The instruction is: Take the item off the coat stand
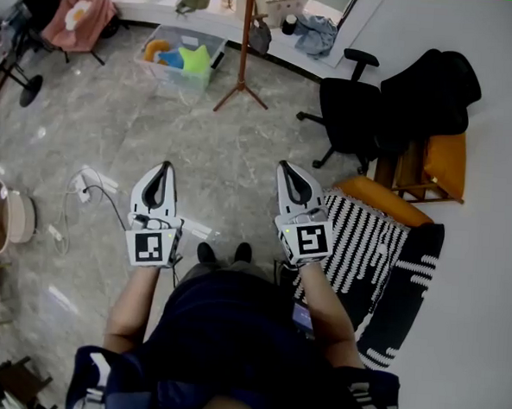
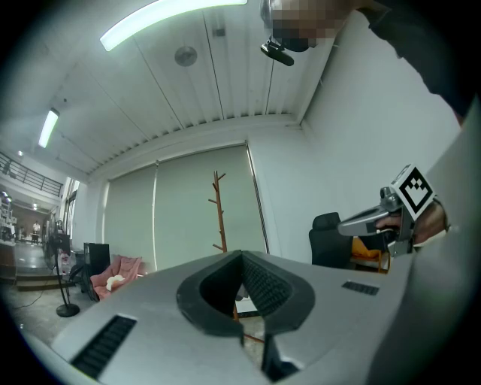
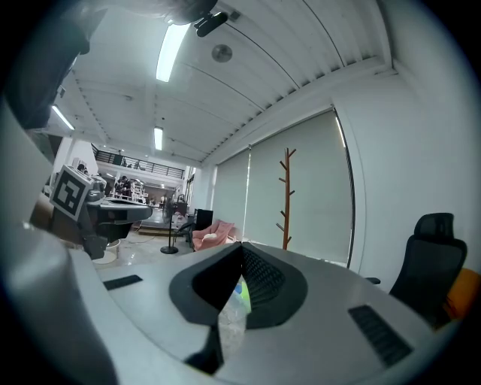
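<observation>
The wooden coat stand [image 1: 244, 47] is on the far side of the floor, well apart from both grippers. A dark bag [image 1: 260, 37] seems to hang just right of its pole. The left gripper [image 1: 164, 166] and right gripper [image 1: 287, 167] point toward the stand, each with its jaws together and nothing between them.

The floor [image 1: 156, 133] is seen polished and glossy, stone-like, with light thrown back off it. The coat stand [image 1: 245, 43] is shown in smooth reddish-brown wood. The left gripper [image 1: 164, 166] and right gripper [image 1: 286, 167] are cased in matt grey plastic, and the right one's pads [image 3: 259, 274] are lined with ribbed black rubbery material. The rug [image 1: 357, 244] is read as woven cloth, the storage bin [image 1: 215, 46] as clear plastic.
</observation>
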